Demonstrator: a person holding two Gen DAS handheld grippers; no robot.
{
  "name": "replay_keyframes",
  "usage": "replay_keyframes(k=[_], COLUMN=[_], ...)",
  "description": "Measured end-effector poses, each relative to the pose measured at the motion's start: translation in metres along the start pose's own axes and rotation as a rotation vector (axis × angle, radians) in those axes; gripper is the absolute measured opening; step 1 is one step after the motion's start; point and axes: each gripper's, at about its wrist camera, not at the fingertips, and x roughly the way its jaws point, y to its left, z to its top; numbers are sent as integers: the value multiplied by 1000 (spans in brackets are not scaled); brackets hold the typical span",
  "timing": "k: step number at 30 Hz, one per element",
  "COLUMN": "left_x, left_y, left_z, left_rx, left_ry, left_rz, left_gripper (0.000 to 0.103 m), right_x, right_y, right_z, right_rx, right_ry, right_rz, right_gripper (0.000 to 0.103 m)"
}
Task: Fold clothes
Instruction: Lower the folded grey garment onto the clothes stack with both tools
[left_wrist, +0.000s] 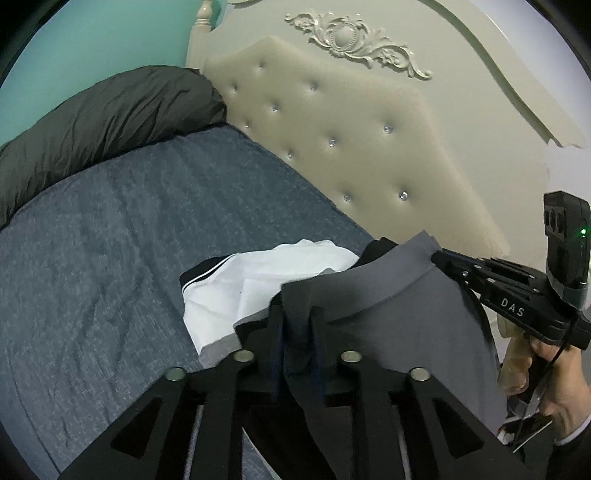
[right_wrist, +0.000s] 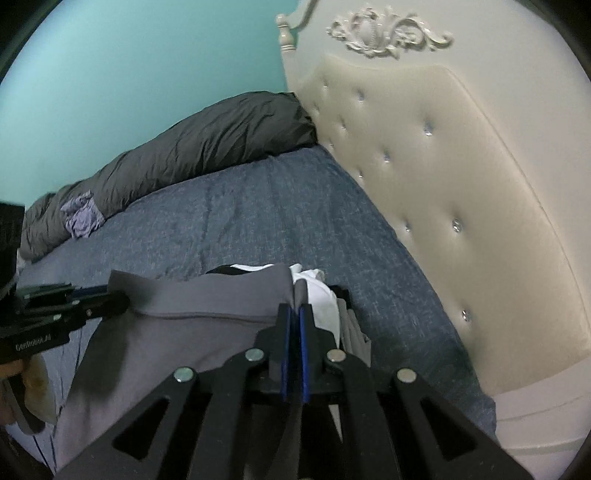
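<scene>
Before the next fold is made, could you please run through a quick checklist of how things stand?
1. Left gripper shut on the grey garment: ok.
2. Right gripper shut on the same edge: ok.
3. Edge between the grippers taut: not ok, it sags slightly.
4. Blue bedspread ahead free for laying down: ok.
5. White garment clear of the grey one: not ok, it lies partly underneath.
6. Lower hem hanging straight: cannot tell.

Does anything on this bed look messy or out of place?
Only small things: a crumpled lilac cloth lies loose on the dark duvet, and a rumpled white garment sits behind the grey garment both tongs are gripping. Nothing looks damaged or spilled.
</scene>
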Motion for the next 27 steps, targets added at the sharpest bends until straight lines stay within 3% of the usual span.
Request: replay_keyframes(k=[3, 5, 12, 19, 27], left_x=[-13, -25, -65, -85, -101], left_y=[7, 12, 15, 3, -12], left_z=[-3, -9, -54, -114, -151], left_rx=[-17, -29, -9, -8, 8], left_ry=[-26, -37, -40, 18, 39], left_rz=[6, -6, -76, -183, -214], left_gripper=[39, 40, 42, 45, 47], right_x=[-9, -22, -66, -98, -107], right_y=[-9, -14, -31, -36, -35], right_z=[-1, -8, -35, -88, -131], right_rx=[33, 58, 146, 211, 249], right_ry=[-6, -26, -98, -104, -78], right_rz=[10, 43, 158, 248, 259], right_gripper=[18, 32, 34, 35, 35])
